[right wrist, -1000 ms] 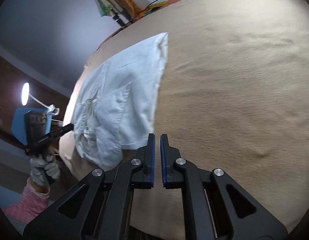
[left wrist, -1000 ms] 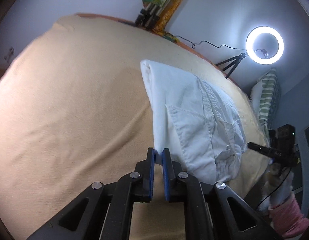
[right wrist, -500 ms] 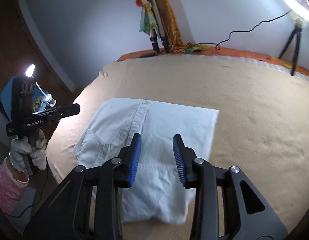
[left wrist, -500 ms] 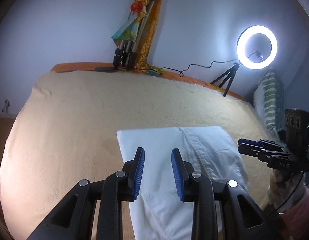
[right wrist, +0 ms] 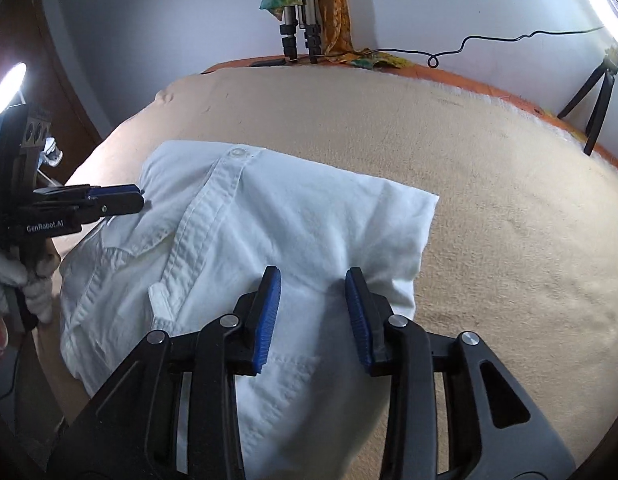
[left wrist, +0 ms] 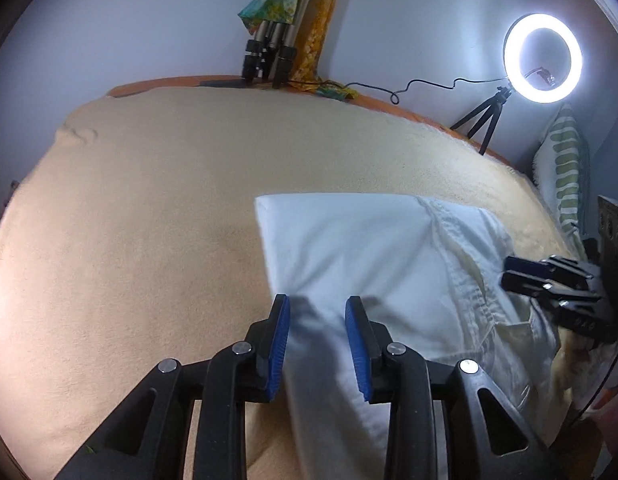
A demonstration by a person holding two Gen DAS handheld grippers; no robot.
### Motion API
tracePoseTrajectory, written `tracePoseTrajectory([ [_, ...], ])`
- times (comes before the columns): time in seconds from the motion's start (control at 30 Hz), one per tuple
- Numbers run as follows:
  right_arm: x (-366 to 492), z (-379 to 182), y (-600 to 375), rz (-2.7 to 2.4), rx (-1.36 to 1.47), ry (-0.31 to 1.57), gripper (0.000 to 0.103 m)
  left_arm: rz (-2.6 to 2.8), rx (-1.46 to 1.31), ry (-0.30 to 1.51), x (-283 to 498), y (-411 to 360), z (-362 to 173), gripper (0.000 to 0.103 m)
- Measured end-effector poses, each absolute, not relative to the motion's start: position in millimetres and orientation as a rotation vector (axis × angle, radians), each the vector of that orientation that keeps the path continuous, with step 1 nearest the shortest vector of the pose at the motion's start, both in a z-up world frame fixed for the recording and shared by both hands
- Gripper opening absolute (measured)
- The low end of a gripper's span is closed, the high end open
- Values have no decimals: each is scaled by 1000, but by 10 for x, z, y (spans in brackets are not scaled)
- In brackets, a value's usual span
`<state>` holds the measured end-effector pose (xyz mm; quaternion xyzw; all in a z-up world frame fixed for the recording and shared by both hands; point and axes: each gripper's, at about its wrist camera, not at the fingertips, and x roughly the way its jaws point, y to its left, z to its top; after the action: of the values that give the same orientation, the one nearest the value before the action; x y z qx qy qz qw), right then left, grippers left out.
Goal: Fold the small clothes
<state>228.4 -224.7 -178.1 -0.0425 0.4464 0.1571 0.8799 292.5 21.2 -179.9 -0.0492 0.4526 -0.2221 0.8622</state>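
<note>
A: Left claw (left wrist: 317, 340) standing open, blue pads apart, nothing pinched, hanging over the near left part of the white shirt (left wrist: 361, 260). Right claw (right wrist: 313, 312) the same: open, gripping nothing, pads hovering above the cloth near its right edge.

B: And seen from the other side?

A: Right claw (left wrist: 549, 284) poking in from the right of the left camera, over the buttoned strip. Left claw (right wrist: 97, 204) reaching in from the left of the right camera, held by a gloved hand (right wrist: 17, 280), tips near the shirt's left edge.

B: Shirt lying where?

A: Flat on the tan blanket (left wrist: 149, 220), toward the near edge of the bed. White shirt (right wrist: 269, 220) already folded into a neat block, button strip and chest pocket facing up, far edge straight.

B: Judging progress?

A: Looking almost finished: sleeves apparently tucked away, no loose tails showing. Perhaps one more fold or a smoothing pass remaining; hard telling from here, the near end being hidden under the claws.

B: Any boxes, baskets, bins?

A: None visible, so nothing to report inside. Only a ring lamp (left wrist: 543, 58), a folded tripod (left wrist: 269, 48) against the far wall, and a striped pillow (left wrist: 565, 168) at the right.
</note>
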Motion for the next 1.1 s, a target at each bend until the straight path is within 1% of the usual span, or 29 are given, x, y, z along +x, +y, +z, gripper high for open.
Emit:
tracePoseTrajectory([
  [0.07, 2251, -1669, -2359, 332, -59, 939, 35, -449, -100, 932, 2911, 306, -1715, 26],
  [0.17, 2264, -1473, -2511, 336, 1, 899, 36, -464, -149, 896, 2965, 400, -1574, 26],
  [0.27, 2449, -1376, -2554, 330, 50, 872, 37, -471, -169, 882, 3117, 334, -1512, 27],
  [0.37, 2731, -1421, -2509, 332, 70, 892, 37, -470, -152, 886, 3291, 185, -1554, 27],
  [0.53, 3056, -1709, -2527, 302, 100, 977, 37, -421, -87, 937, 3494, 43, -1791, 27],
  [0.57, 3062, -1766, -2553, 288, 84, 984, 37, -405, -67, 940, 3503, 50, -1842, 28],
  [0.6, 3056, -1795, -2574, 274, 69, 985, 37, -395, -51, 939, 3505, 65, -1877, 31],
  [0.73, 2992, -1826, -2806, 160, 35, 989, 37, -335, -42, 940, 3484, 263, -1897, 31],
  [0.77, 2947, -1780, -2870, 150, 47, 983, 37, -327, -49, 937, 3460, 322, -1881, 28],
  [0.87, 2767, -1623, -2969, 174, 83, 968, 37, -315, -95, 926, 3353, 533, -1806, 28],
  [0.93, 2649, -1564, -3011, 225, 145, 988, 44, -340, -177, 932, 3258, 670, -1750, 32],
  [1.0, 2508, -1530, -3036, 287, 224, 1002, 65, -370, -271, 941, 3132, 803, -1695, 43],
  [1.03, 2466, -1539, -3039, 311, 249, 1005, 67, -394, -331, 947, 3066, 867, -1681, 45],
  [1.07, 2390, -1555, -3049, 342, 287, 1015, 69, -418, -388, 958, 3015, 909, -1675, 51],
  [1.1, 2364, -1598, -3064, 362, 322, 1030, 69, -454, -464, 979, 2961, 952, -1693, 54],
])
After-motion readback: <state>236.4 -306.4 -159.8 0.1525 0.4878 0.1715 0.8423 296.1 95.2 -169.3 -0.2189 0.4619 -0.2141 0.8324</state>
